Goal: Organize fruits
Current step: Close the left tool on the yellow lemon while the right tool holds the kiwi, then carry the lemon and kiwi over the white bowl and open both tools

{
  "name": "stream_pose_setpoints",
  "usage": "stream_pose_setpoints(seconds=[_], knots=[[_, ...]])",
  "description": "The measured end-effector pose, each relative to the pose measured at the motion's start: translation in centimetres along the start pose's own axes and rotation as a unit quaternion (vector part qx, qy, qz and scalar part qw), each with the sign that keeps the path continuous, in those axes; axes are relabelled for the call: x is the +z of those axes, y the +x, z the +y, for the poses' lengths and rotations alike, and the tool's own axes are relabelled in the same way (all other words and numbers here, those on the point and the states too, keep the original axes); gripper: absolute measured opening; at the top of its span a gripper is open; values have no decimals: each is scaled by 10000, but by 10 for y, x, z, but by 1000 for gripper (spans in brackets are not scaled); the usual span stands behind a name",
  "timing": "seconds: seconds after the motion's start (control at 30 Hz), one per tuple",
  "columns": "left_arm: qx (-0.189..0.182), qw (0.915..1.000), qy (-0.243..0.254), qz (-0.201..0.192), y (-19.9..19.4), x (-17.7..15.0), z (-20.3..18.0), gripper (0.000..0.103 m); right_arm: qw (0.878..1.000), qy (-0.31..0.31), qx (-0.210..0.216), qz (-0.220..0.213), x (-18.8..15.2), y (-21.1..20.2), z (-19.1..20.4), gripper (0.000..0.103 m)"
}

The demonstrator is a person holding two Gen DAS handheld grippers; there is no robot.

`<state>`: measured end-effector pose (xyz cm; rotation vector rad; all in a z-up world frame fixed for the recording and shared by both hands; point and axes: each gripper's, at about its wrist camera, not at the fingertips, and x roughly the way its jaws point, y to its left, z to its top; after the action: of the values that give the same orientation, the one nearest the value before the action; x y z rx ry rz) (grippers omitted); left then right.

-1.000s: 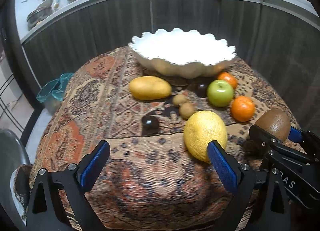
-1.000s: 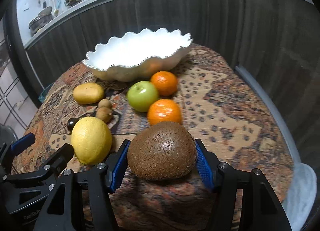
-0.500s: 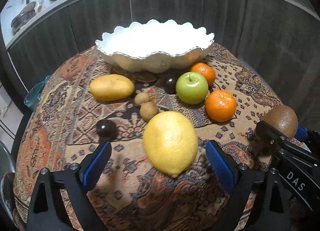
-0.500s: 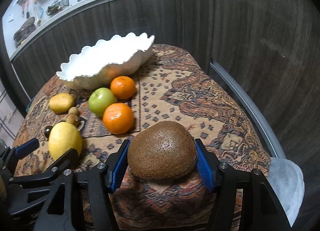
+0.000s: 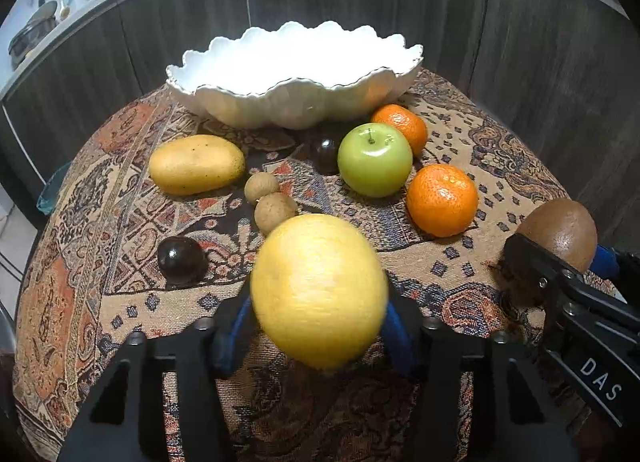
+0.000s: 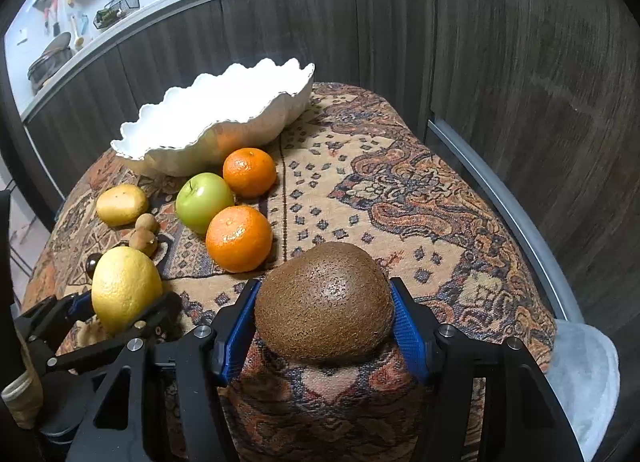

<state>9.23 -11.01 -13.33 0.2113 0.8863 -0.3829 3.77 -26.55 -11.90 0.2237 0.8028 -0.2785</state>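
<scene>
My left gripper (image 5: 320,332) is shut on a large yellow lemon (image 5: 318,288), near the front of the table; the lemon also shows in the right wrist view (image 6: 126,288). My right gripper (image 6: 324,326) is shut on a brown kiwi (image 6: 324,300), held to the right of the left gripper; the kiwi also shows in the left wrist view (image 5: 560,232). A white scalloped bowl (image 5: 288,101) stands at the back of the table and looks empty. In front of it lie a green apple (image 5: 374,159), two oranges (image 5: 442,199), a yellow mango (image 5: 196,163), two small brown fruits (image 5: 274,209) and two dark plums (image 5: 180,260).
The round table has a patterned cloth (image 6: 400,189) with edges dropping off on all sides. Dark wood cabinet fronts (image 5: 520,61) curve close behind the table. A grey cushion (image 6: 580,374) sits at the right below the table edge.
My left gripper moved forward around the lemon and closed on it. My right gripper keeps the kiwi and has swung a little to the right.
</scene>
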Motion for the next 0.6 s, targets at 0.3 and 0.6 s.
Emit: stream_pose_setpoints(seconds=[0.3, 0.6], knots=[[-22, 10000, -66, 53, -7, -1, 5, 53, 10000, -57, -31, -64, 1, -7, 6, 63], [43, 9992, -281, -274, -28, 10, 24, 53, 9991, -254, 29, -325, 14, -24, 25, 63]])
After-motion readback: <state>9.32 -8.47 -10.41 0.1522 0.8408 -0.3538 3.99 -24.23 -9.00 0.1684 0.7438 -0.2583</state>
